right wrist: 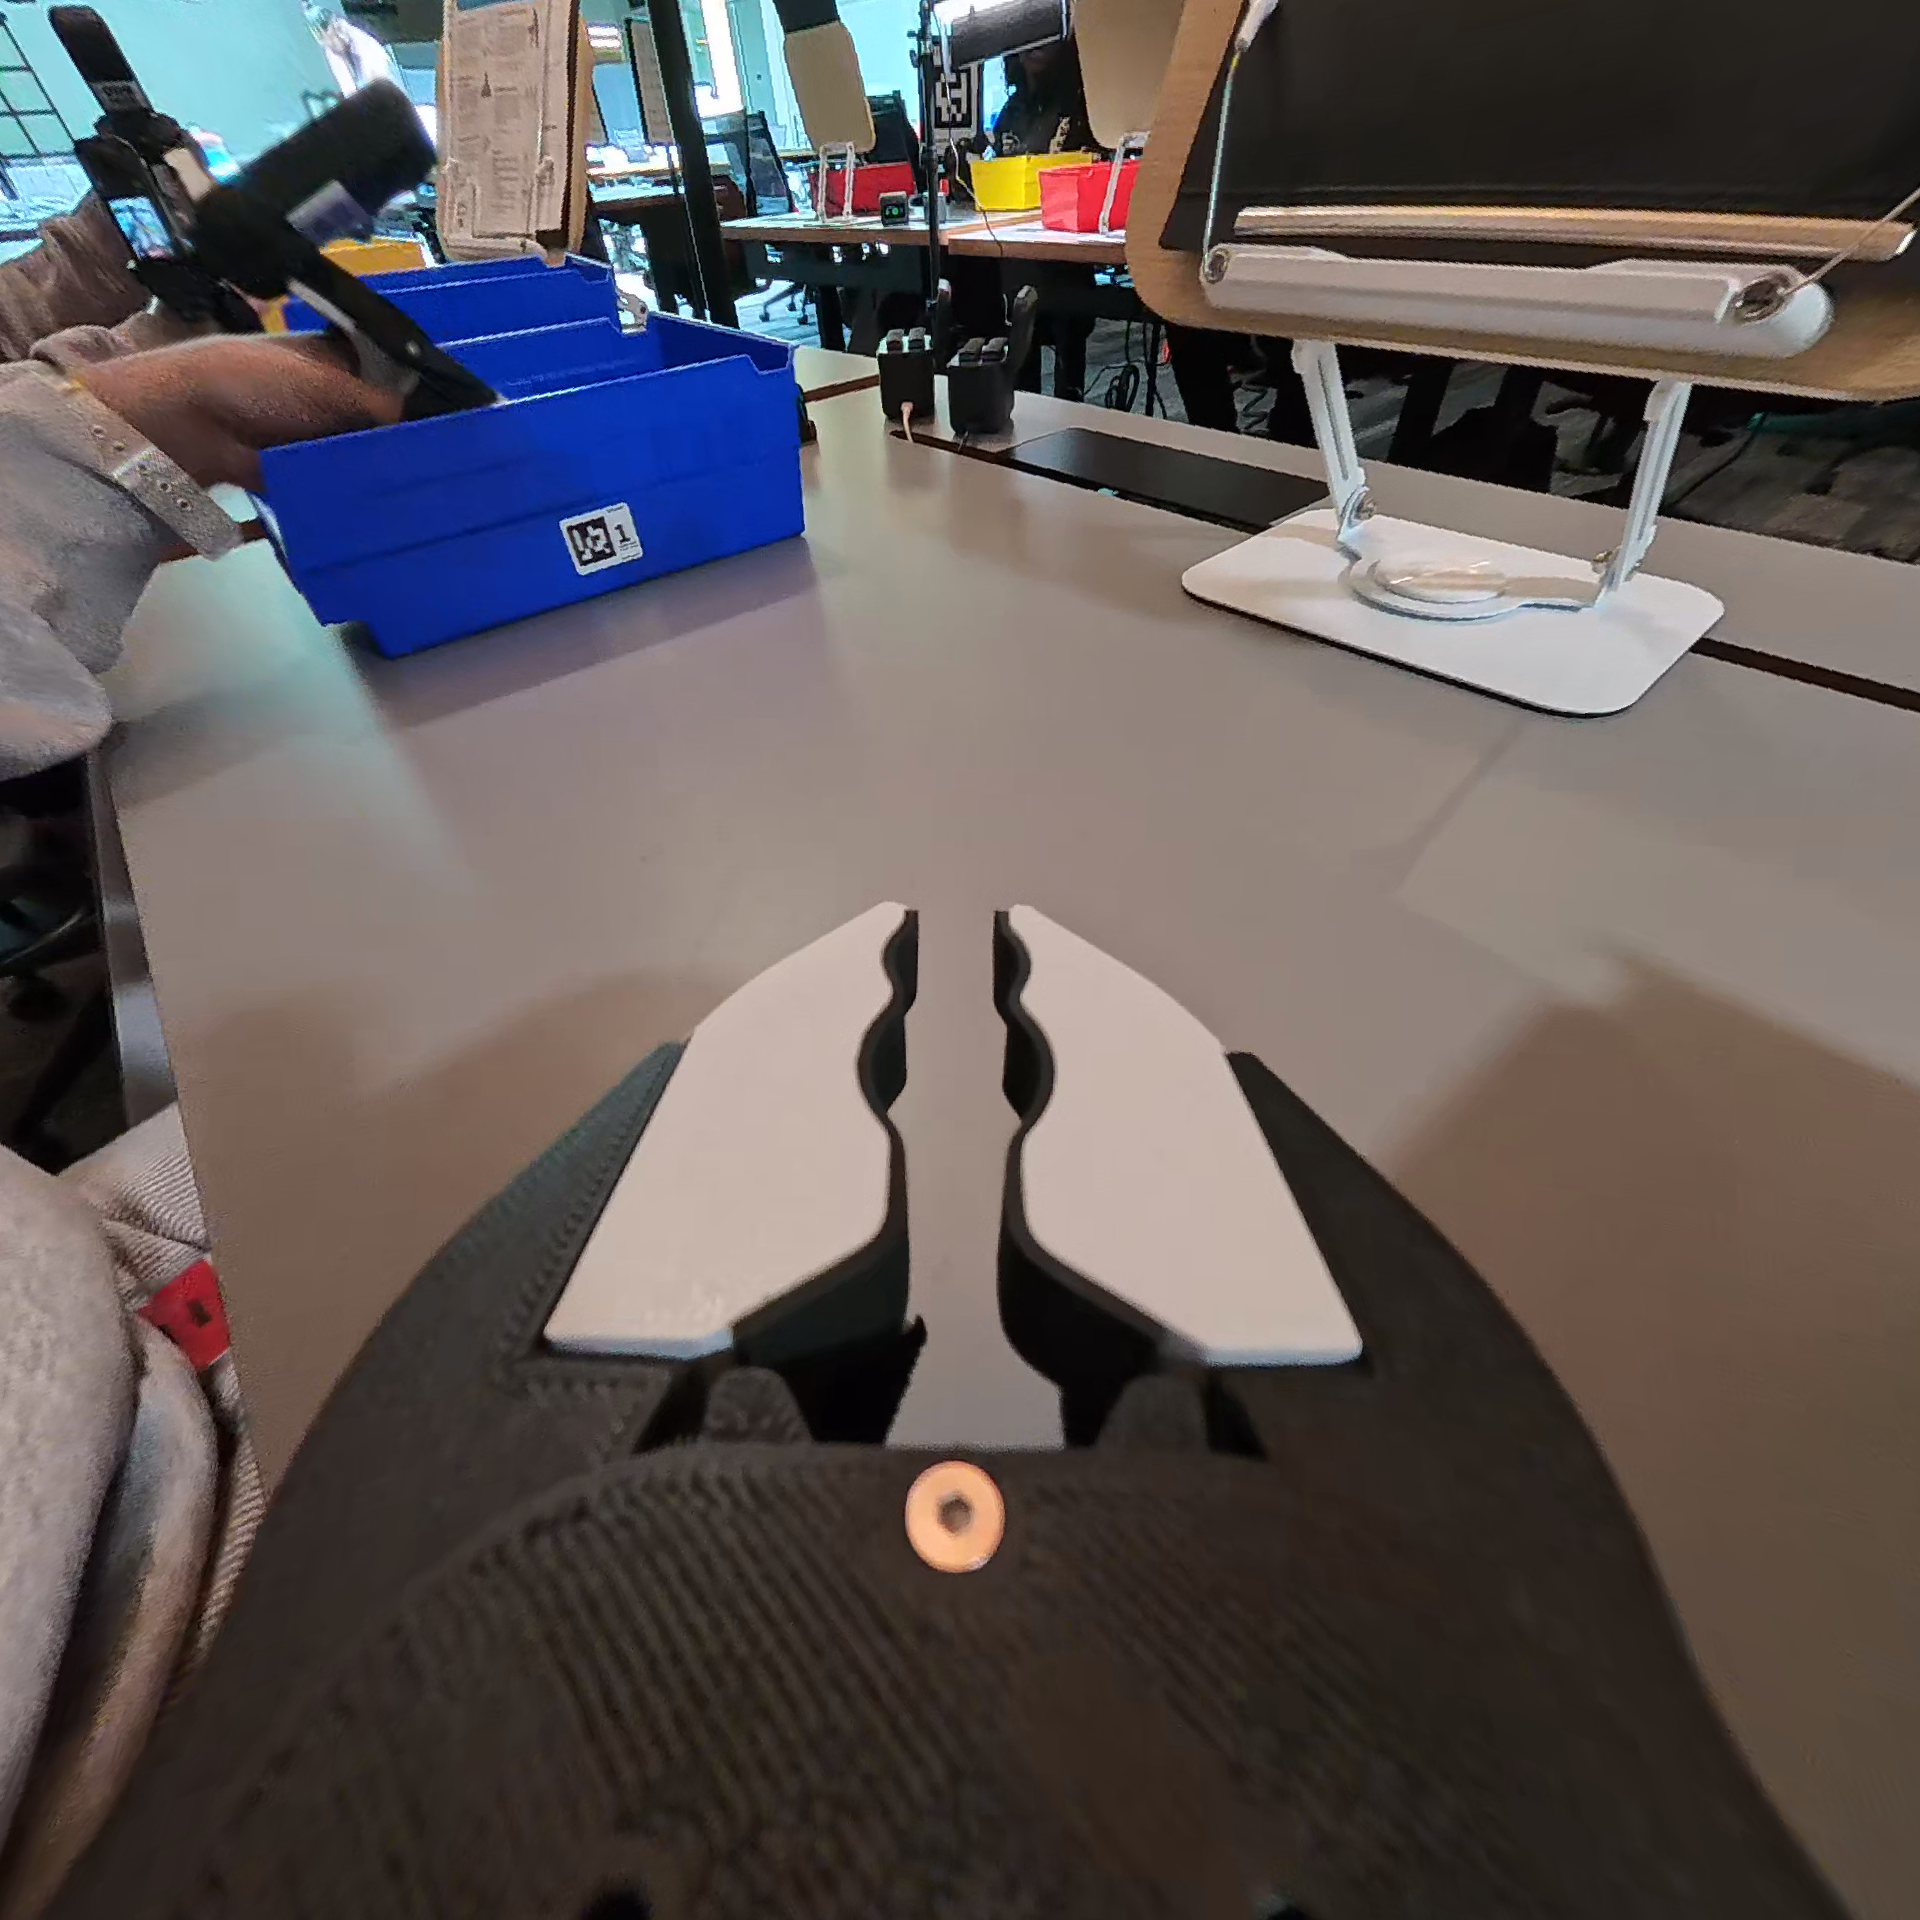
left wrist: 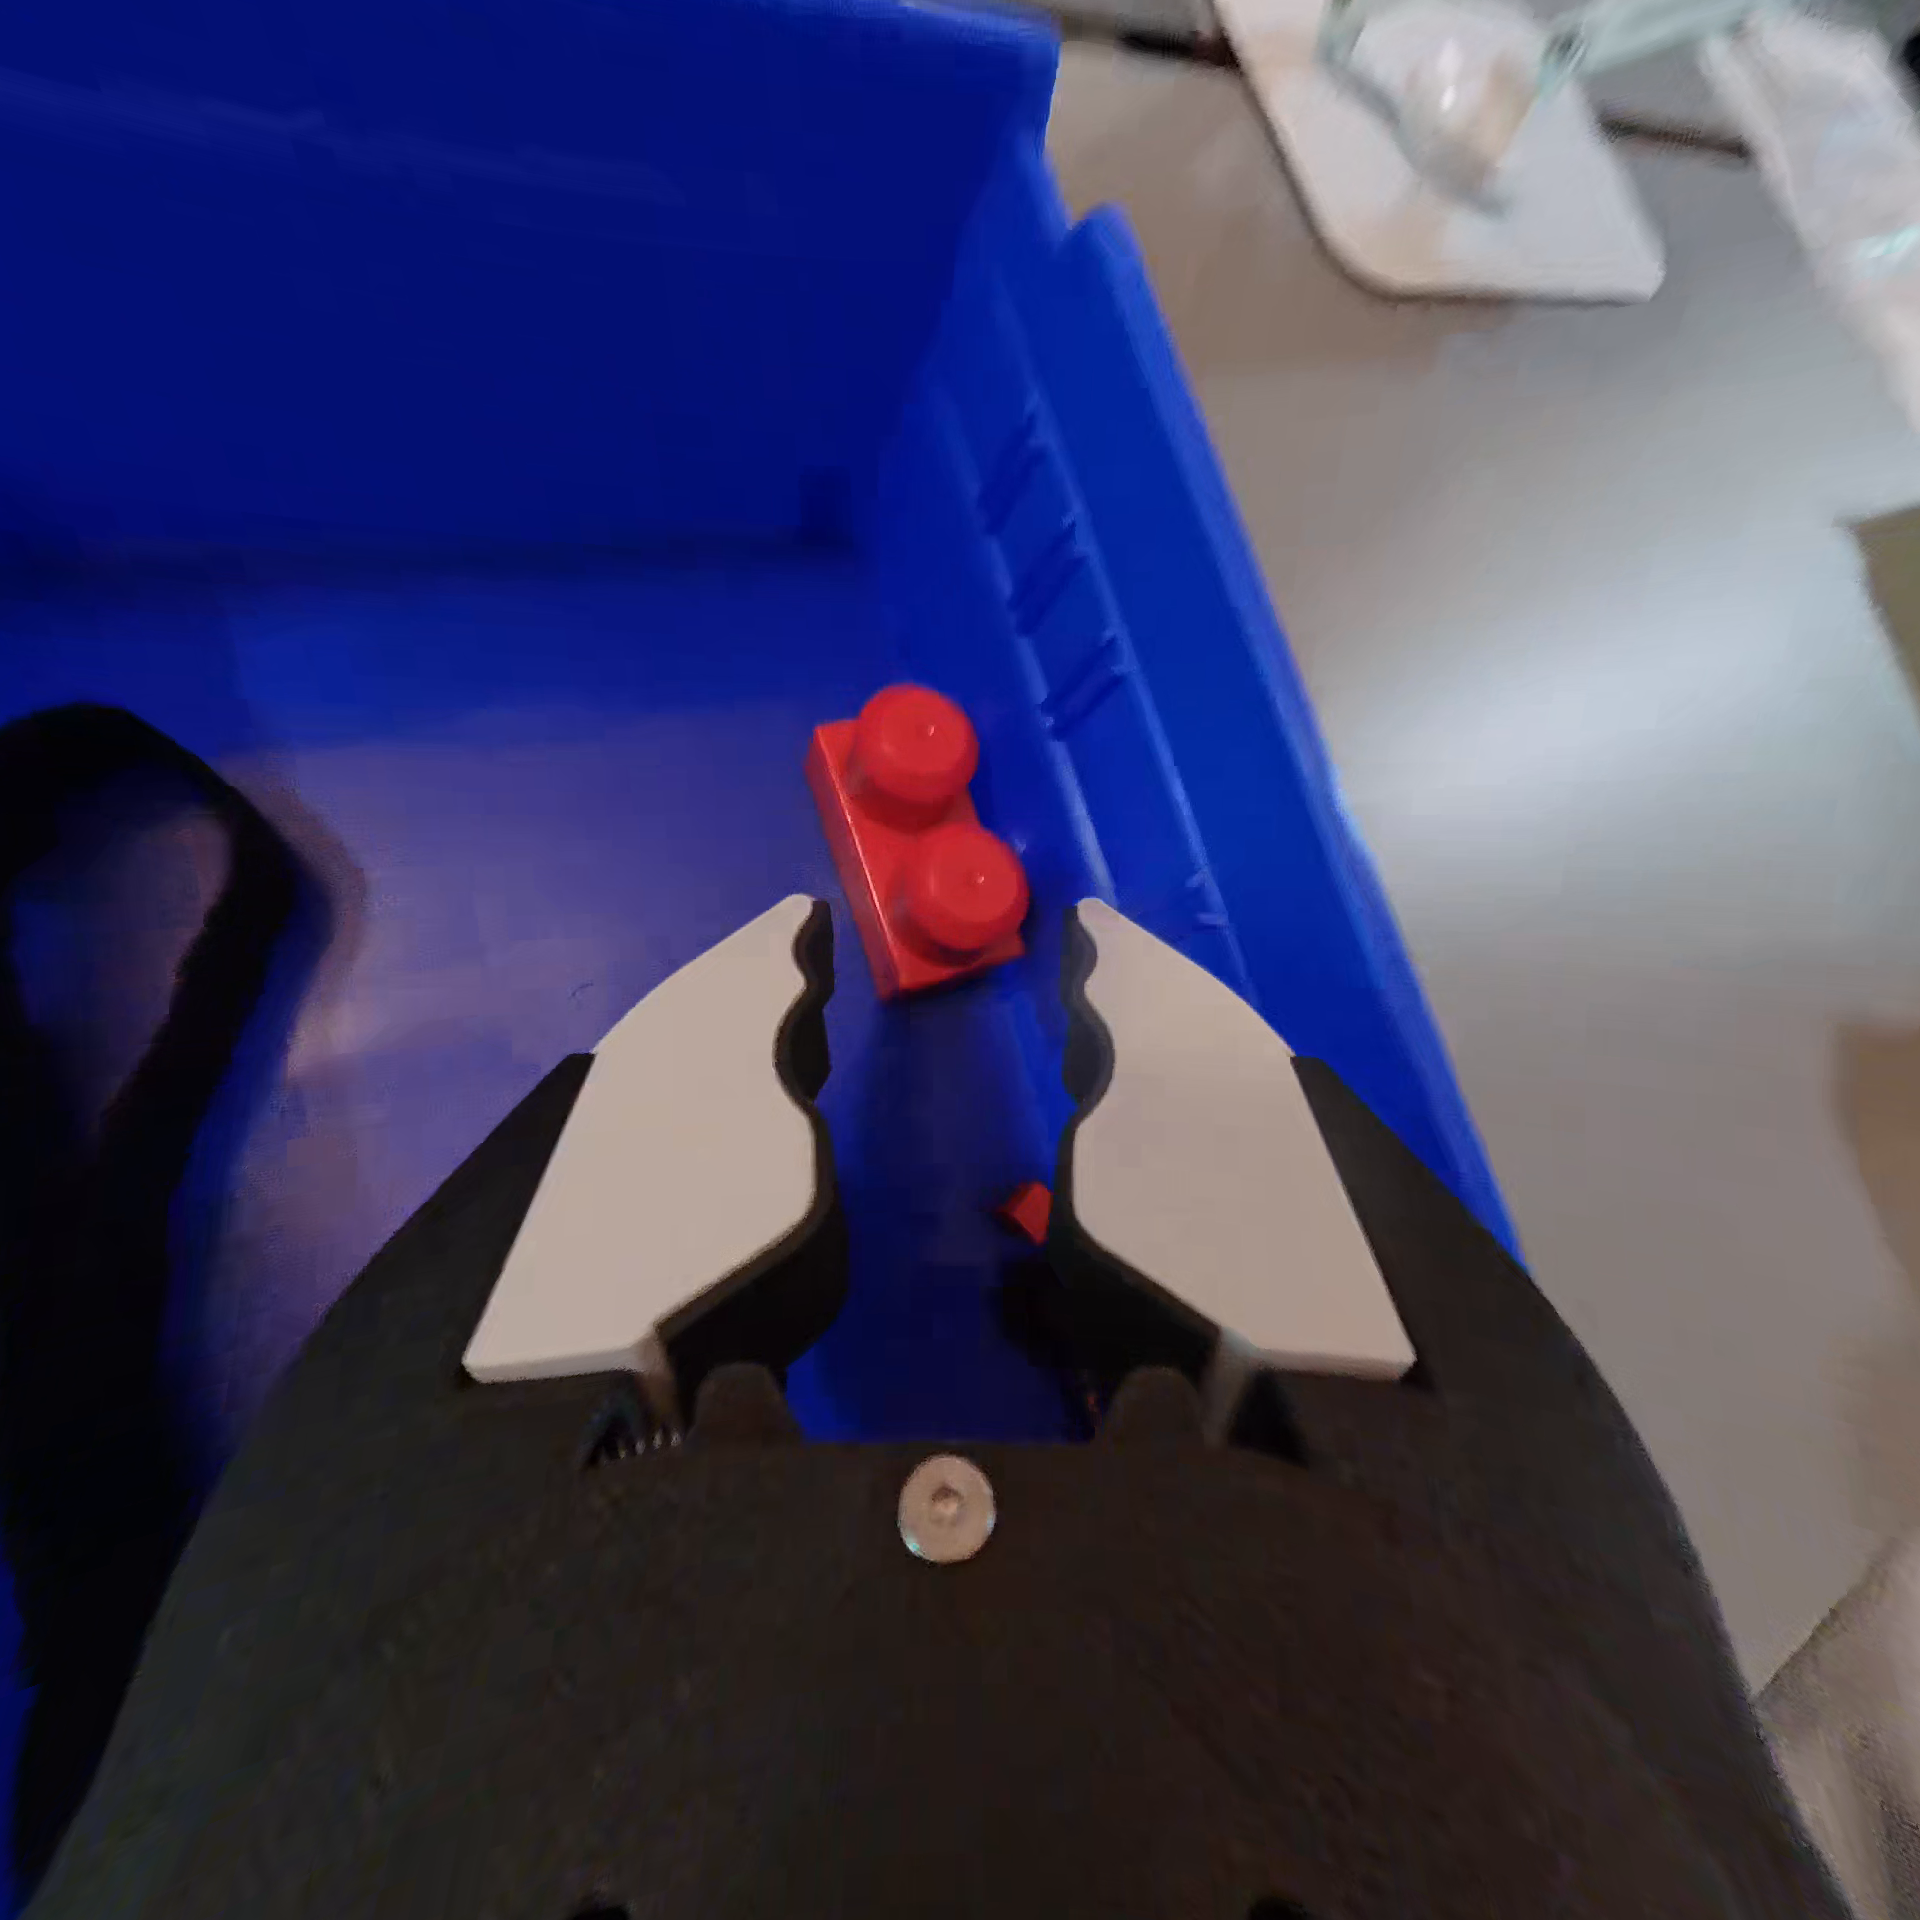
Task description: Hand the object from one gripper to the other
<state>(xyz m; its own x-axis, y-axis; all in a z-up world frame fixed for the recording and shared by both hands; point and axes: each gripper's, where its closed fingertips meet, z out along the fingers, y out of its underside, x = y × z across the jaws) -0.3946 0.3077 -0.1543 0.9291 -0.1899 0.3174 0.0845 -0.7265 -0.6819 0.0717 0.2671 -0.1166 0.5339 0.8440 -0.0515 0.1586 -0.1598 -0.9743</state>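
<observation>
Fingers of my left gripper (left wrist: 945,914) are spread wide and hold nothing; the red brick (left wrist: 914,842) lies just past their tips on the bin (left wrist: 520,416) floor, close against its side wall. I judge this the pickup step, before any handover: next I must push forward so the brick sits between the fingers, then close without jamming on the wall. My right gripper (right wrist: 956,920) hangs low over the surface (right wrist: 1039,748), fingers slightly parted and empty, well apart from the bin.

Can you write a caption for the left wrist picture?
Open left gripper reaches for a red brick inside the blue bin.
</observation>
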